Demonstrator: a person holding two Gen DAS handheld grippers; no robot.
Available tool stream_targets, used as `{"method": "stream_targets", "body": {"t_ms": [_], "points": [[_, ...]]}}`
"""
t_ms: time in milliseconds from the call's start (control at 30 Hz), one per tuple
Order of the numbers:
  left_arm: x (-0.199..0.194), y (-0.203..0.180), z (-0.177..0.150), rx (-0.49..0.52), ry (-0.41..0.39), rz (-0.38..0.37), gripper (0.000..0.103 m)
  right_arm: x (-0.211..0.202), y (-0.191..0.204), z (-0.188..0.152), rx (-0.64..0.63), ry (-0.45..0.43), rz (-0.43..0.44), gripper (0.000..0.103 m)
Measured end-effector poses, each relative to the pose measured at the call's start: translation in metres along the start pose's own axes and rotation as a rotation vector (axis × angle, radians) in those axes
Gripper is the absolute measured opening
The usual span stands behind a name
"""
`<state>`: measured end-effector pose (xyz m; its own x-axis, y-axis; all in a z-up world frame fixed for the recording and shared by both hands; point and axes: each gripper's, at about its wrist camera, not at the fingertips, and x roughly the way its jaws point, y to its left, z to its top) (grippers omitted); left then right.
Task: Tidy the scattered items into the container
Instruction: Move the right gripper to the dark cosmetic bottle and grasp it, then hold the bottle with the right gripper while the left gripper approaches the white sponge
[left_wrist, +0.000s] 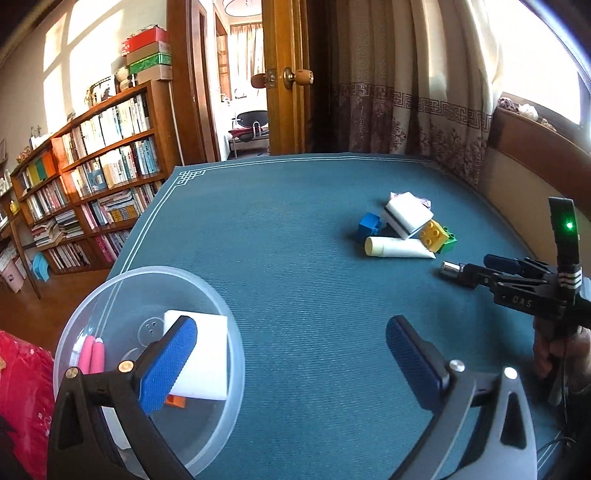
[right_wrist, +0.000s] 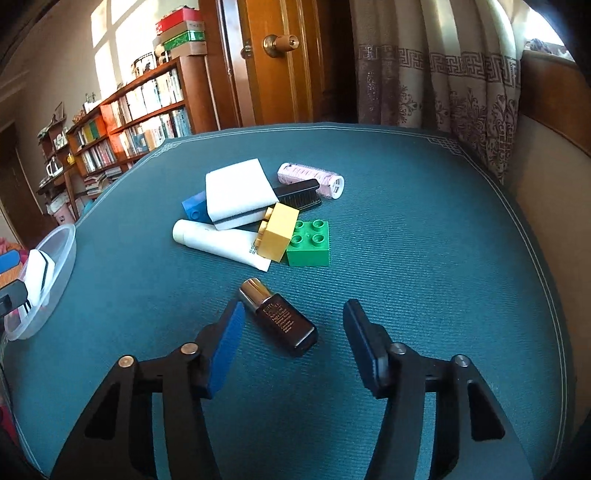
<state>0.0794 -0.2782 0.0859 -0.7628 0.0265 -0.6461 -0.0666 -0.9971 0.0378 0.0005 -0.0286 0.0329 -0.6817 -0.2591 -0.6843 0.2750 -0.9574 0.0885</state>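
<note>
A clear plastic bowl sits at the table's left edge with a white sponge, pink pieces and an orange piece inside. My left gripper stands open just right of the bowl, holding nothing. A dark brown bottle with a gold cap lies between the open fingers of my right gripper. Beyond it lies a pile: white tube, white sponge, blue brick, yellow brick, green brick, black brush and pink roller.
The table carries a teal mat with a white border. Bookshelves stand to the left, a wooden door and curtains behind, and a padded headboard along the right side. Red cloth lies beside the bowl.
</note>
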Motion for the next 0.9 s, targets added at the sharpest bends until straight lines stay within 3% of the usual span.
{"method": "stream_targets", "body": {"t_ms": [100,233,333,600,900], "points": [[0.004,-0.011,0.003,0.011,0.006,-0.015,0.103,0.009,0.005,0.001,-0.053,0.012,0.014,0.054],[0.012,-0.021,0.008,0.004,0.020,-0.040,0.103,0.024,0.001,0.002,-0.045,0.071,0.063,0.032],[0.019,-0.027,0.012,0.001,0.026,-0.052,0.103,0.024,-0.001,0.002,-0.060,0.075,0.048,0.023],[0.047,-0.049,0.031,0.014,0.047,-0.087,0.103,0.009,-0.012,-0.012,-0.033,0.075,0.029,0.022],[0.084,-0.082,0.064,0.128,0.009,-0.105,0.103,0.003,-0.027,-0.018,0.055,0.055,0.059,0.022]]}}
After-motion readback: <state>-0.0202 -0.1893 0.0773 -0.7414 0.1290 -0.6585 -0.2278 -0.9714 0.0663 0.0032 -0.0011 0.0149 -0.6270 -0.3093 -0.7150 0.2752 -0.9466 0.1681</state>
